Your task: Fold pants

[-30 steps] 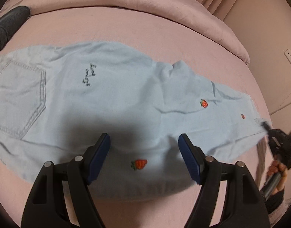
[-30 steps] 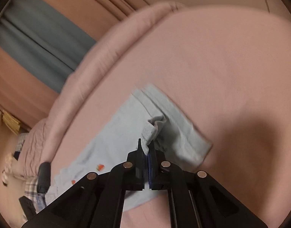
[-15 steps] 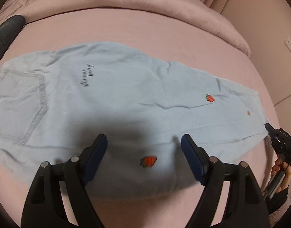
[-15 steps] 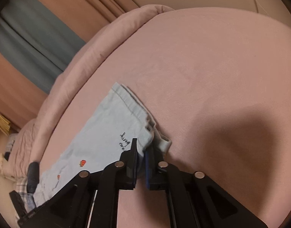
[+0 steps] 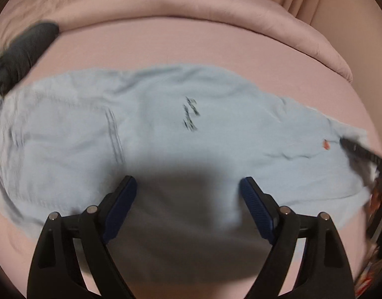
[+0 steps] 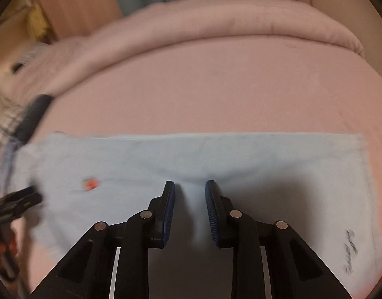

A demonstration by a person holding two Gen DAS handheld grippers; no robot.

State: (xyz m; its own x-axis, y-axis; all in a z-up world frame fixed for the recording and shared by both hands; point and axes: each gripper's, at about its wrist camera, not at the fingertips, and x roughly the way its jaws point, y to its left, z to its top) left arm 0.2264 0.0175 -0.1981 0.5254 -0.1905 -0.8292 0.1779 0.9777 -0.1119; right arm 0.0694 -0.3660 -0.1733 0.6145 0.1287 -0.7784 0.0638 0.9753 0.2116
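Both tongs [image 5: 188, 186] [image 6: 190, 186] gape empty over pants [image 5: 215, 129]; dark bundle [image 5: 24, 52] lies beside.

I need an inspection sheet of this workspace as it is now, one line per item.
Surface: pink bed sheet, bare behind the pants.
Job's things: light blue denim pants spread flat, with strawberry patch and dark script.
Clutter: dark roll at left edge.
Grippers: left gripper open wide over the pants; right gripper open, a fabric ridge between its fingers.
Cables: nothing seen.
Surroundings: rolled pink duvet, curtains behind.
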